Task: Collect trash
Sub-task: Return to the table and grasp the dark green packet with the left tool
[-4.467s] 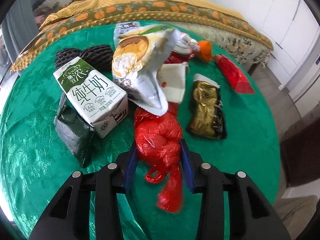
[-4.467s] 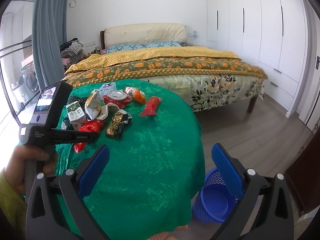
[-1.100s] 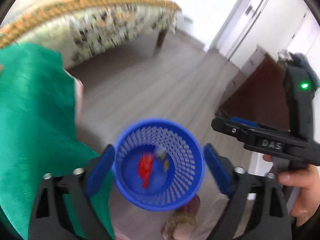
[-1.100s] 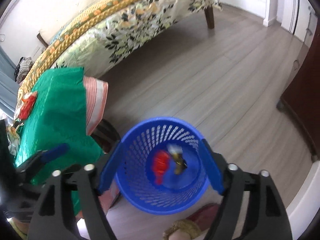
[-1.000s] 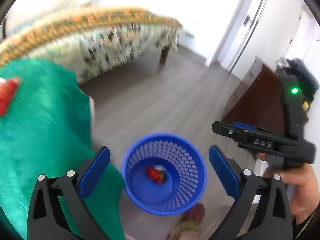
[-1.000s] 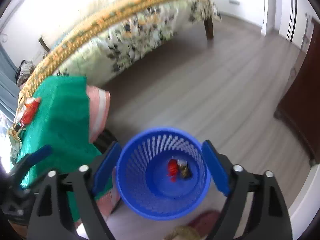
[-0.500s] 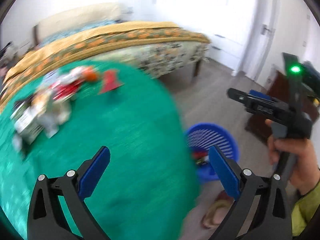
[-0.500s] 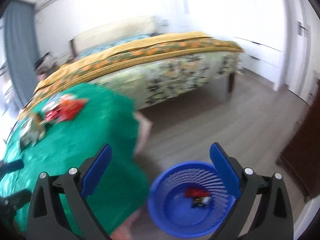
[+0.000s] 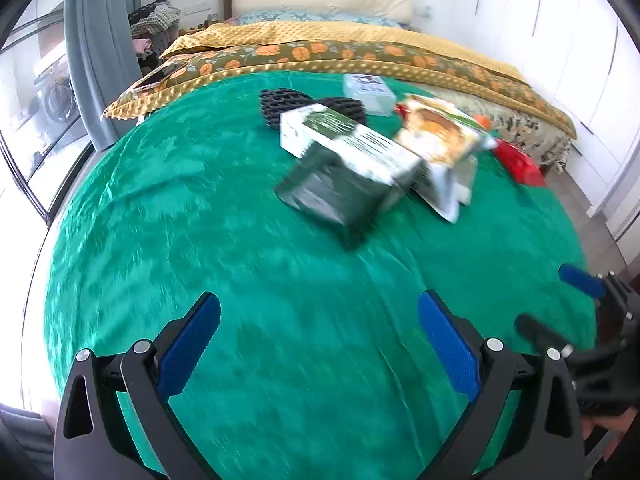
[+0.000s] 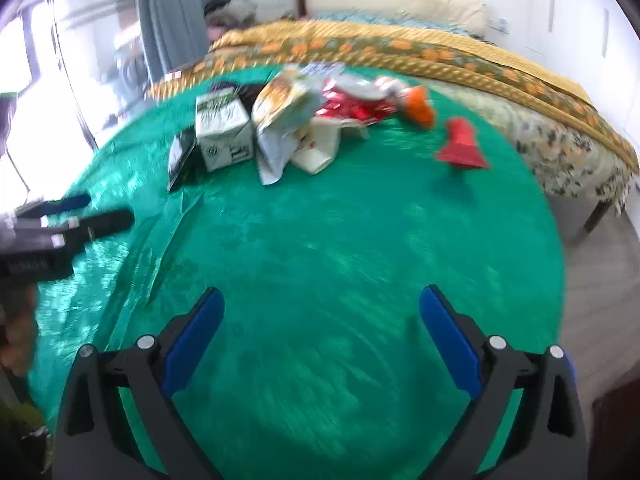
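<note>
Both views have been swung from the blue basket back to the round green-clothed table [image 9: 168, 216]. Left gripper [image 9: 318, 346] and right gripper [image 10: 320, 342] are spread wide, empty. The remaining trash pile, white-and-green milk carton [image 9: 352, 144] included, is seen at twelve o'clock, so another pick is expected.

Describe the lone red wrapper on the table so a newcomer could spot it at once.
Start at the round table under the green cloth, with the bed behind it. Most trash is heaped at the far side around a milk carton. The red wrapper lies alone to the right of that heap, near the table's edge: flat, bright red, touching nothing else.
</note>
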Available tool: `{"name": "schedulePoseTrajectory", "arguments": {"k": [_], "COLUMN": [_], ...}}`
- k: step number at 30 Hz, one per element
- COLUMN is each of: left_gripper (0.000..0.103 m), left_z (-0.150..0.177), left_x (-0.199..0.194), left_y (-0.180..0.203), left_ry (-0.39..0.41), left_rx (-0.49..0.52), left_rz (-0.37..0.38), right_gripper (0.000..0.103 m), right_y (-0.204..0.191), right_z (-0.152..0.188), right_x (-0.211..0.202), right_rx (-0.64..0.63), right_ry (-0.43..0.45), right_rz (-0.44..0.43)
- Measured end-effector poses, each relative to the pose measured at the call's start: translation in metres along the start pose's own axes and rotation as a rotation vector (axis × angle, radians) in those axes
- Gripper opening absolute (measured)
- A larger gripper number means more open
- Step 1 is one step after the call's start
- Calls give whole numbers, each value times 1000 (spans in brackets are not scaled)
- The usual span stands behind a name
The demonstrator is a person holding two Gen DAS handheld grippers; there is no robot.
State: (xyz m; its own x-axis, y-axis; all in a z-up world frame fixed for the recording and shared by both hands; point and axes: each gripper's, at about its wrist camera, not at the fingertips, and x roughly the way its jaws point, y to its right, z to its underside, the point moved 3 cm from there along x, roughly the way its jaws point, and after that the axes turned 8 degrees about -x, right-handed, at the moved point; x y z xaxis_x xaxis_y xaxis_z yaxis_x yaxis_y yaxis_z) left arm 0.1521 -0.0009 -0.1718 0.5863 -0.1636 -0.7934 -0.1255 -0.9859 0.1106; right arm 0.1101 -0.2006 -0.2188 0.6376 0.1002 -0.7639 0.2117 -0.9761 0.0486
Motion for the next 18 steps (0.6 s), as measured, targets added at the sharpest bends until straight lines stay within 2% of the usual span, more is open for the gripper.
{"name": "schedulePoseTrajectory", "arguments": {"k": [3, 9, 14, 18], "left_gripper": [98, 98, 98, 98], "left_z": [-18, -40, -38, -25], "left_x": [16, 58, 51, 36], "left_y": [6, 16, -27, -69], "left_ry": [1, 2, -17, -16], "left_rx": [38, 90, -14, -46], "left_rz": [-16, -119, -161, -216], "right_gripper": [95, 96, 97, 97], "right_y": [-2, 1, 0, -1], "right_z": [-1, 2, 1, 0], "right_x": [12, 13, 13, 13], "right_rx": [-7, 10, 17, 16], "right_ry": [-38, -37, -38, -37], "right_rz": [11, 14, 8, 13]}}
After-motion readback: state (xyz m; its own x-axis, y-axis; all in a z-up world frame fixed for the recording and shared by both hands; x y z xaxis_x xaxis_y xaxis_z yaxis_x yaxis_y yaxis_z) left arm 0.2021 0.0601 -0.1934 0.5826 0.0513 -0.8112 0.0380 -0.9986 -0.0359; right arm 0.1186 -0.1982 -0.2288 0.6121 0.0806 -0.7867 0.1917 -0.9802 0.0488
